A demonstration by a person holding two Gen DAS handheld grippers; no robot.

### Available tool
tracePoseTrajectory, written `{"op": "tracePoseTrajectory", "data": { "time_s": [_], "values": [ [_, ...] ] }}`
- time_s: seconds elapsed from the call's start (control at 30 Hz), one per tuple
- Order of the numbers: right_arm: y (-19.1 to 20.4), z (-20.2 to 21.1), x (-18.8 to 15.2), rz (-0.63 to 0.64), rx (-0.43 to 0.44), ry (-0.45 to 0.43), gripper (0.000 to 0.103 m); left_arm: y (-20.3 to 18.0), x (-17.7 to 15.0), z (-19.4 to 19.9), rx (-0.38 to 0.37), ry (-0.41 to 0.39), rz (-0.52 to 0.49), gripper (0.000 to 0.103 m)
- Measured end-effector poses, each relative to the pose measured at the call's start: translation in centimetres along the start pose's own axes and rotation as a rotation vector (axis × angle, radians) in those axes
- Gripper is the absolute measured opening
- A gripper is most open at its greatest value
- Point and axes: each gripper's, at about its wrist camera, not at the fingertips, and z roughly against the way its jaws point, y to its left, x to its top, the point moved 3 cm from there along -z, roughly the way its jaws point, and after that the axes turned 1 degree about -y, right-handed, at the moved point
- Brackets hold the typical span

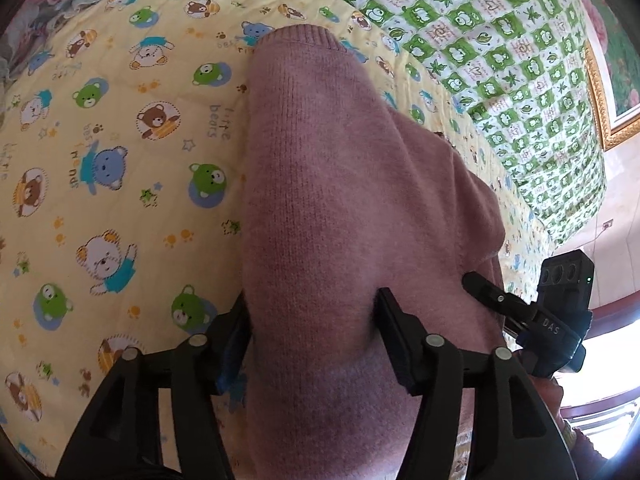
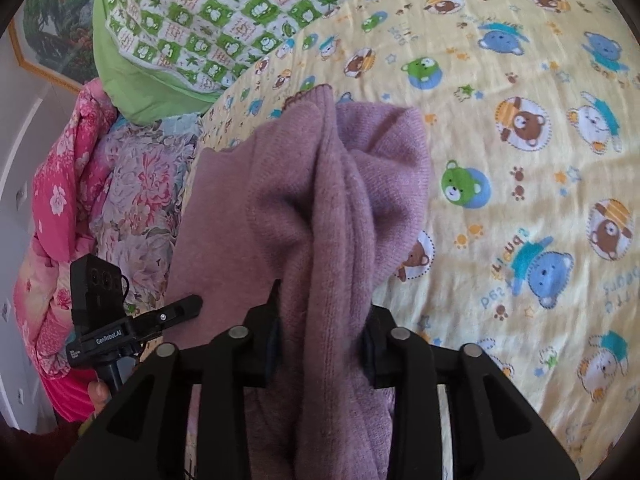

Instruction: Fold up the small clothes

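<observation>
Fingers of both my grippers are clamped on the same pink knitted garment, and neither pair looks closed on air: knit bulges between the pads in each wrist view. My left gripper pinches a broad, smooth stretch of it; from there the fabric runs straight ahead, away from the fingers, ending in a ribbed edge that lies on the yellow bear-print sheet, toward the far side where the green frog-print quilt overlaps it. My right gripper holds a bunched, roped-up fold, also running forward from the fingers, its far tip reaching the sheet near the quilt's edge. So the long axis lies along both sets of fingers, near end lifted in my grip, far end apparently resting on the bedding, though I cannot tell how much of the middle touches down. The two grippers sit close side by side: my right one shows at the right edge of the left view, touching or just beside the garment's flank, and my left one shows at the left edge of the right view. Neither is clearly nearer the far ribbed edge. Judgement: the next move turns on carrying the held end forward over the resting end, or laying it flat first; the right-hand bunching would need spreading, or the fold will trap a ridge. A floral pink bedcover is heaped off the sheet's left edge.
</observation>
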Motion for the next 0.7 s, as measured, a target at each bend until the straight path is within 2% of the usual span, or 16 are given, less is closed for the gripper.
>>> {"op": "tracePoseTrajectory", "data": {
  "time_s": [0.27,0.37,0.5,0.57,0.7],
  "values": [
    [1.1,5.9,-1.9,0.008,-0.039,-0.072,0.041,0.4,-2.1,4.1,0.047,-0.021,-0.007,0.062],
    [1.7,7.3,-3.7,0.011,-0.037,-0.061,0.041,0.8,-3.7,5.7,0.071,-0.024,-0.016,0.062],
    [2.3,8.3,-7.1,0.024,-0.056,-0.027,0.044,1.6,-6.3,6.4,0.105,0.004,-0.028,0.062],
    [2.1,8.1,-8.6,0.017,-0.072,-0.011,0.05,2.2,-7.8,6.2,0.117,0.027,-0.028,0.062],
    [1.3,6.9,-10.5,0.009,-0.097,0.01,0.05,3.3,-9.8,5.3,0.115,0.068,-0.007,0.062]
  ]
}}
